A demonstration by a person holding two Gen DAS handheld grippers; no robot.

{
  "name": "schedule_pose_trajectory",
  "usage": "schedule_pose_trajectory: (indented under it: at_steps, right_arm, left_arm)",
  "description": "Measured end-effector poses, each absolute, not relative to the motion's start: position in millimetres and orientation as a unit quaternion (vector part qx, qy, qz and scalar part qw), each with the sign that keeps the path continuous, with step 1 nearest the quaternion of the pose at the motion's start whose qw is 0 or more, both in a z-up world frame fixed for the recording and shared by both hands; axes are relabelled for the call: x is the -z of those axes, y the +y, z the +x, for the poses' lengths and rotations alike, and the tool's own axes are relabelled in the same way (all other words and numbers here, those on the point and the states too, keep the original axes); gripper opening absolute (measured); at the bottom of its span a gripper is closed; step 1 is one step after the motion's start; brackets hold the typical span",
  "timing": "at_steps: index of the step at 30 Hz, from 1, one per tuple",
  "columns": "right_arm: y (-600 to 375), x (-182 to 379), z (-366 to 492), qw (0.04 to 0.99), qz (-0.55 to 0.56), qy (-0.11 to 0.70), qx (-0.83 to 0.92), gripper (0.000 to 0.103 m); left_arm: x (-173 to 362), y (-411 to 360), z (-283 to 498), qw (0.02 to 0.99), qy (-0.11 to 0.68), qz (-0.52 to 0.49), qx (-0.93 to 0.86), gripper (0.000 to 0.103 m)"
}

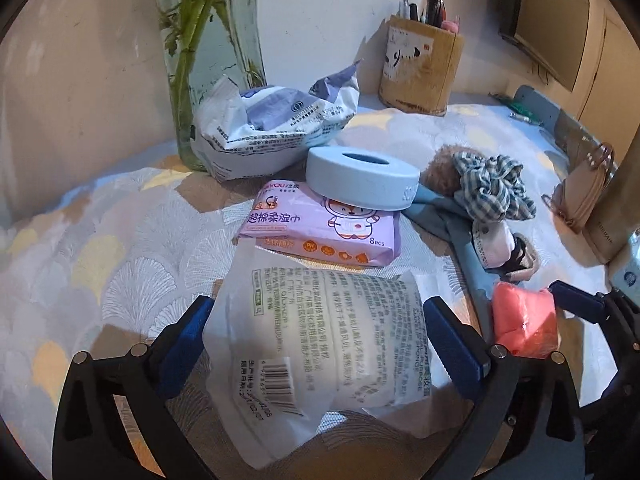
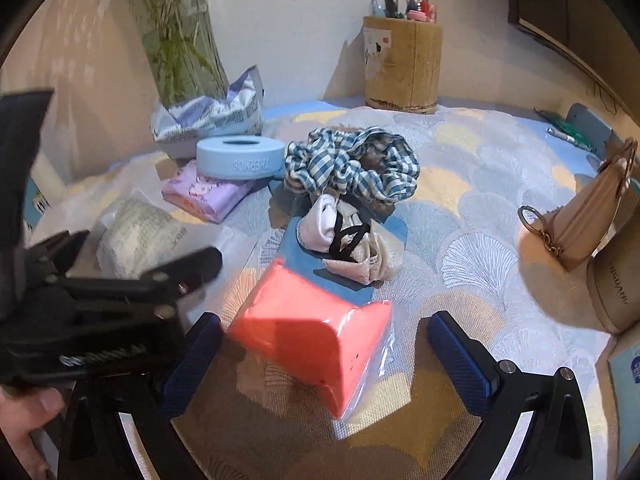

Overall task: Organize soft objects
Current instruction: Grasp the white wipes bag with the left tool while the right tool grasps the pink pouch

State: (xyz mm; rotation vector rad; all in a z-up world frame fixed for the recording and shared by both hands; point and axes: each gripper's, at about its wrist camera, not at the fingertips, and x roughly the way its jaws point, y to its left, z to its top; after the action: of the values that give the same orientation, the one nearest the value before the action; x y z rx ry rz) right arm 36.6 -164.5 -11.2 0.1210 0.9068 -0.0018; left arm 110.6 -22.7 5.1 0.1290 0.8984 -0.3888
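Left wrist view: the table surface (image 1: 100,248), covered by one fan-patterned cloth, carries one glass vase (image 1: 208,60) with green stems at the rear wall, one pen holder (image 1: 420,68) to its right, one crumpled white-and-purple bag (image 1: 272,128), one white printed packet (image 1: 320,340), one purple wipes pack (image 1: 320,228), one pale blue ring (image 1: 362,180) resting on that pack, one checked scrunchie (image 1: 492,188) and one coral wrapped block (image 1: 524,320). The left gripper (image 1: 320,332) stands wide open around the white printed packet; its blue pads flank the packet's sides, and whether they touch it cannot be told. The packet's long axis runs from the camera toward the wipes pack, its far edge overlapping that pack. In the right wrist view the right gripper (image 2: 320,344) is also spread open, the coral wrapped block (image 2: 312,332) lying between its fingers with a clear gap at the right pad; the block's long axis runs diagonally, one corner pointing toward the camera. Bare cloth lies open to the block's right, up to one tan pouch (image 2: 592,216); the left gripper's frame crowds its left side.
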Motion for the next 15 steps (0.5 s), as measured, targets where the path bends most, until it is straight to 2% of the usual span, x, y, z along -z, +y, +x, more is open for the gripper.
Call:
schedule_pose_trajectory:
  at_steps: [1,2,3,5,7,15]
  right_arm:
    - [-165,10,36,0.899,0.059,0.435,0.002,0.094]
    - [-164,9,34,0.901,0.058,0.43,0.005,0.077]
    - [-165,6,31,0.905,0.06,0.422,0.007,0.069]
    - [-168,4,27,0.908,0.075,0.412,-0.004,0.067]
    - [-173,3,24,0.91,0.1,0.402,-0.028,0.066]
    - [-195,-4,2,0.915,0.197,0.334,-0.111,0.066]
  left_arm:
    - [-6,-22,111,0.881,0.43,0.059,0.187,0.099]
    - [-7,-20,110,0.884,0.426,0.056,0.185,0.088]
    - [-9,-19,109,0.886,0.422,0.056,0.183,0.071]
    - [-13,-20,104,0.892,0.409,0.059,0.185,0.057]
    - [-16,-22,102,0.894,0.4,0.064,0.191,0.054]
    - [-24,-14,99,0.908,0.375,0.049,0.178,0.054]
